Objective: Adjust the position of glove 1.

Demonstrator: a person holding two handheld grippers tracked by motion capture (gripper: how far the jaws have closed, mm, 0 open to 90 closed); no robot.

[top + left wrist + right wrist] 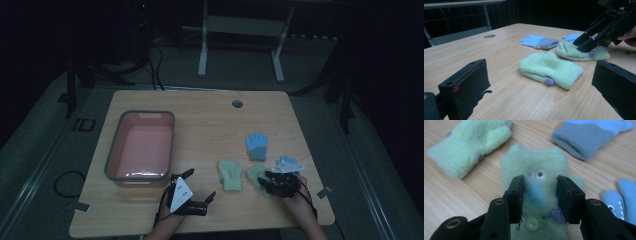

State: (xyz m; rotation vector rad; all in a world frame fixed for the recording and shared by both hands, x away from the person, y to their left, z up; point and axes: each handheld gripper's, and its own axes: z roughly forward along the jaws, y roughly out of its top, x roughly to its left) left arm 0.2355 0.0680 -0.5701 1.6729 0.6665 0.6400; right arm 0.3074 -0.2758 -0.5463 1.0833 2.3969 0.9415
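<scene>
I work at a pale wooden table (pixel 210 120) with visible grain and a round cable hole (pixel 237 104) near its far edge; the room around it is dark, with grey carpet and a white-legged frame (pixel 240 40) beyond. On my left sits a pink rectangular tub (pixel 141 145) with a grey rim and rounded corners. My left gripper (pixel 200 186) hovers near the table's front edge, its blocky black jaws spread wide with nothing between them, facing a fuzzy pale-green mitten (pixel 550 68) that lies flat with a small purple nub at its cuff. My right gripper (pixel 539 195) is lowered over a second green mitten (pixel 535 165), soft fleece with two stitched eyes, a blue patch and a pale button; the jaws stand apart on either side of its middle, and I cannot tell whether they press the fabric. Just beyond lies a blue glove (pixel 257 145) with a grey-blue cuff, and another light-blue glove (pixel 621 197) rests beside my right gripper.
</scene>
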